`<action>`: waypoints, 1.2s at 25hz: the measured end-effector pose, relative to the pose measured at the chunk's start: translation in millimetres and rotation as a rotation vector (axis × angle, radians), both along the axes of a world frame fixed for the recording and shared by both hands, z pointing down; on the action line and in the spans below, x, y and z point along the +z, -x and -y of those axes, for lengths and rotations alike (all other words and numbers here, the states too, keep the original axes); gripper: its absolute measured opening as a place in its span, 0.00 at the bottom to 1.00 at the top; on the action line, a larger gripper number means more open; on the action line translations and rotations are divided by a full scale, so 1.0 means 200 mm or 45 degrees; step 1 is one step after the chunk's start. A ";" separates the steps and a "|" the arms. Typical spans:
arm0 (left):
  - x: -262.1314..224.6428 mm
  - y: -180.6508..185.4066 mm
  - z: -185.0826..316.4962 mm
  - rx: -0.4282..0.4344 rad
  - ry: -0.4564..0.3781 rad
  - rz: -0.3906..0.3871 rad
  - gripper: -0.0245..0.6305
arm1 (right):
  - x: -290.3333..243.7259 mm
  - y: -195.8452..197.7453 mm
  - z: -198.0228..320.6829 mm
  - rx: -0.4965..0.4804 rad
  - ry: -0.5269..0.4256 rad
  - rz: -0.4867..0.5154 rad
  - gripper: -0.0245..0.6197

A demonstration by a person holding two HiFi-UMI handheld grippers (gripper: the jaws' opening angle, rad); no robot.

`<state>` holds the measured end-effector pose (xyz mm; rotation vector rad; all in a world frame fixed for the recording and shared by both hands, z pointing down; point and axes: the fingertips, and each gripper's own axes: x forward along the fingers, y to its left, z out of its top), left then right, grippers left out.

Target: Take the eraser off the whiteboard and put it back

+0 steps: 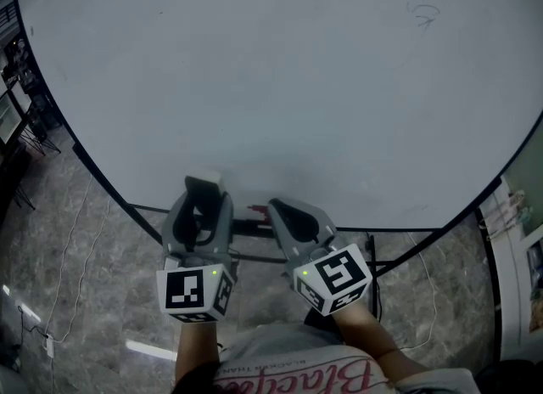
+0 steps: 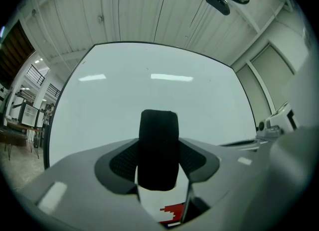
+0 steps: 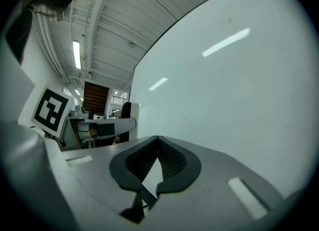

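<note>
The left gripper is clamped on the eraser, which stands upright between its pads with the black felt showing. Just beside it, the right gripper is closed tip to tip and holds nothing. Both point level at the lower edge of the whiteboard. Whether the eraser touches the board cannot be told.

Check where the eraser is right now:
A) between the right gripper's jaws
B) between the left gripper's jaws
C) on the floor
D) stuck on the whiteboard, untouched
B: the left gripper view shows the black eraser clamped upright between the pads of the left gripper, while the right gripper has its jaw tips together on nothing.
</note>
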<state>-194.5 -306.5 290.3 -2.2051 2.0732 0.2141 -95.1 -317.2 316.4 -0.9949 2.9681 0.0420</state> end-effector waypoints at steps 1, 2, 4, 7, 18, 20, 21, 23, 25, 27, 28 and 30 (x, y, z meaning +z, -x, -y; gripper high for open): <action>0.00 0.00 0.00 0.002 0.001 0.003 0.39 | 0.00 0.00 0.00 0.004 -0.002 0.000 0.04; 0.00 0.00 0.00 0.005 0.002 0.003 0.39 | 0.00 0.00 0.00 0.008 -0.004 0.000 0.04; 0.00 -0.01 0.01 0.011 0.002 0.001 0.39 | 0.00 -0.01 0.00 0.015 -0.003 -0.001 0.04; -0.01 -0.01 0.01 0.024 0.000 0.003 0.39 | 0.00 -0.01 0.00 0.027 -0.002 -0.001 0.04; -0.08 -0.02 0.07 0.034 -0.033 0.070 0.39 | 0.00 -0.05 0.01 0.058 -0.005 0.010 0.04; -0.12 -0.01 0.11 0.031 -0.042 0.102 0.39 | 0.00 -0.05 0.01 0.063 0.000 0.014 0.04; -0.14 -0.01 0.13 0.032 -0.039 0.130 0.39 | 0.00 -0.05 0.02 0.065 0.005 0.017 0.04; -0.17 -0.02 0.17 0.031 -0.028 0.201 0.39 | 0.00 -0.06 0.02 0.067 0.009 0.021 0.04; -0.20 -0.03 0.22 0.014 -0.015 0.268 0.39 | 0.00 -0.05 0.03 0.068 0.009 0.022 0.04; -0.22 -0.03 0.27 0.000 0.007 0.327 0.39 | 0.00 -0.05 0.03 0.070 0.010 0.024 0.04; -0.23 -0.03 0.30 -0.002 0.020 0.358 0.39 | 0.00 -0.05 0.04 0.071 0.012 0.026 0.04; -0.26 -0.03 0.35 -0.011 0.036 0.418 0.39 | 0.00 -0.05 0.04 0.073 0.015 0.028 0.04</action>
